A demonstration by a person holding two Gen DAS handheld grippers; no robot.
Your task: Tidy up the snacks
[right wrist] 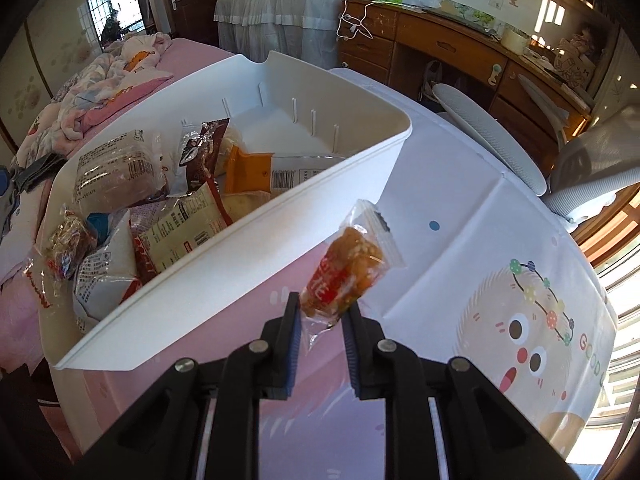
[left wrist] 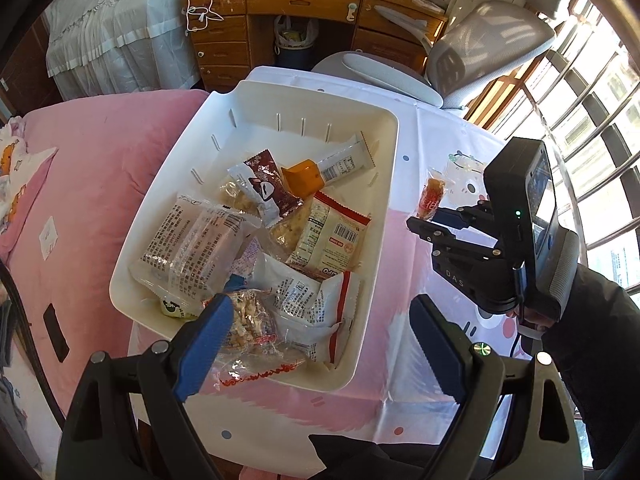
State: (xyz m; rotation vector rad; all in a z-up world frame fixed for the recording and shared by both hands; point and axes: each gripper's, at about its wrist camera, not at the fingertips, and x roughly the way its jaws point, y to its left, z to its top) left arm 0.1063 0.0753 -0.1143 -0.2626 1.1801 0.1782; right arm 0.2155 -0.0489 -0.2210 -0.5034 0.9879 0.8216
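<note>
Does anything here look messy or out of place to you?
One thing: a wrapped orange-red snack is outside the white bin, pinched by the right gripper above the tablecloth. Every other packet lies in the bin, heaped loosely rather than sorted. Nothing looks spilled or torn.

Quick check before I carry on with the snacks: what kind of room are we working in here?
Most likely a bedroom used as a study. A bed with a pink cover sits beside the work table, with a wooden desk with drawers and a grey mesh office chair behind.
</note>
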